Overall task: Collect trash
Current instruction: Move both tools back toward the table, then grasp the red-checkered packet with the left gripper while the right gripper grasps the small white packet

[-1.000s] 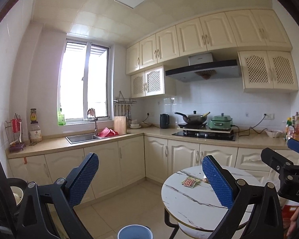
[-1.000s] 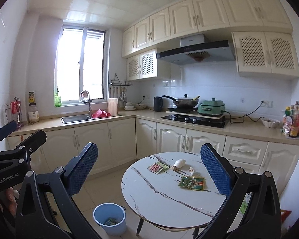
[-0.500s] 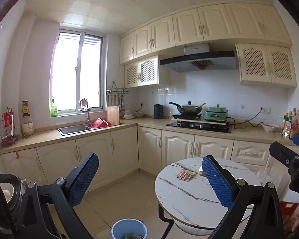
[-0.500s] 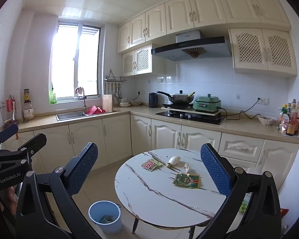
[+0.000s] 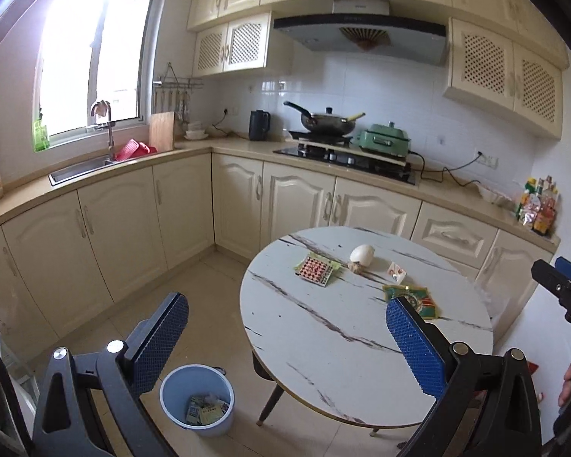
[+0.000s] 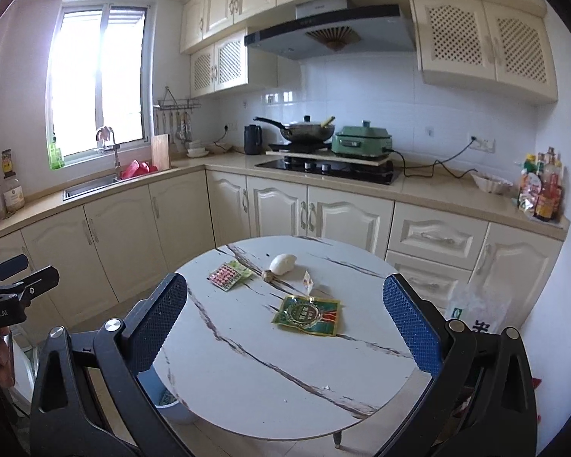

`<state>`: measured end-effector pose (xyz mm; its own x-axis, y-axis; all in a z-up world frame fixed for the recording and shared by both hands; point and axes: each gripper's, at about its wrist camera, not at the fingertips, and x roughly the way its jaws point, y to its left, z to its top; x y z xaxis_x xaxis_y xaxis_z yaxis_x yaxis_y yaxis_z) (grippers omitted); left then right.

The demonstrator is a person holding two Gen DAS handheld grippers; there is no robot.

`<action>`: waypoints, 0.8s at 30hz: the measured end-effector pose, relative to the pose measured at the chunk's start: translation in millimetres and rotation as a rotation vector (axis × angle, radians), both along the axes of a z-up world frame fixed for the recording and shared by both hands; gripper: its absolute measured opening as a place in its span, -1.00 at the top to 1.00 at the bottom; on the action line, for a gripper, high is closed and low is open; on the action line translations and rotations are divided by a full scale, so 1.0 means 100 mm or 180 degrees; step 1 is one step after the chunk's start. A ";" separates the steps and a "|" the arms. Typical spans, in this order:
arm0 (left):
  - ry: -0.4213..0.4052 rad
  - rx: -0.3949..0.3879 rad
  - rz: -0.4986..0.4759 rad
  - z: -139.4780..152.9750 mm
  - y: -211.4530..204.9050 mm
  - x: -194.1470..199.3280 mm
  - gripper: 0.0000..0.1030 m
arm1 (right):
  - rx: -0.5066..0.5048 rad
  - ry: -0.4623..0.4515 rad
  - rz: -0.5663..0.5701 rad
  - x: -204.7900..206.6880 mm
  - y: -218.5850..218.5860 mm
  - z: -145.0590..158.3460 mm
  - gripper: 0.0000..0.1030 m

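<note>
Littered round marble table [image 6: 247,365] in kitchen

The near half of the round white marble-patterned table [image 6: 270,373] is lying bare beneath both wide-open grippers. Farther back, a green foil packet [image 6: 307,314], a white shell-like lump [image 6: 281,264], a small folded paper scrap [image 6: 308,280] and a red-dotted card [image 6: 228,275] are sitting apart, leaving gaps between them. A blue plastic bin [image 5: 196,399] is standing open-topped on the floor beside the table's left edge.

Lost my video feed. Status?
Left gripper and right gripper open, empty. Green wrapper lies on table. Bin beside table. Path clear.
</note>
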<state>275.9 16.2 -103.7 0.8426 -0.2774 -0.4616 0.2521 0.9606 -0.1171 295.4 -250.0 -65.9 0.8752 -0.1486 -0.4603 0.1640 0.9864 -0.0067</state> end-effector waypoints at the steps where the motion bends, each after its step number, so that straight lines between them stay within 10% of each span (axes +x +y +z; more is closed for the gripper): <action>1: 0.0049 0.0003 -0.0039 -0.02 -0.03 0.15 -0.98 | 0.0021 0.0066 -0.0026 0.09 -0.08 -0.08 -1.00; 14: 0.0693 0.0260 -0.0365 -0.37 -0.59 2.60 -0.99 | 0.0331 0.0930 0.0212 1.78 -0.95 -1.25 -1.00; 24: 0.0895 0.0521 -0.0496 -0.78 -0.75 3.64 -0.99 | 0.0152 0.1510 0.0258 2.87 -1.11 -1.99 -0.98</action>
<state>639.4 -59.0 -182.1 0.6298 -0.2957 -0.7183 0.3767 0.9249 -0.0505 582.0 -361.3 -265.2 0.5750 -0.0575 -0.8161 0.0763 0.9969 -0.0165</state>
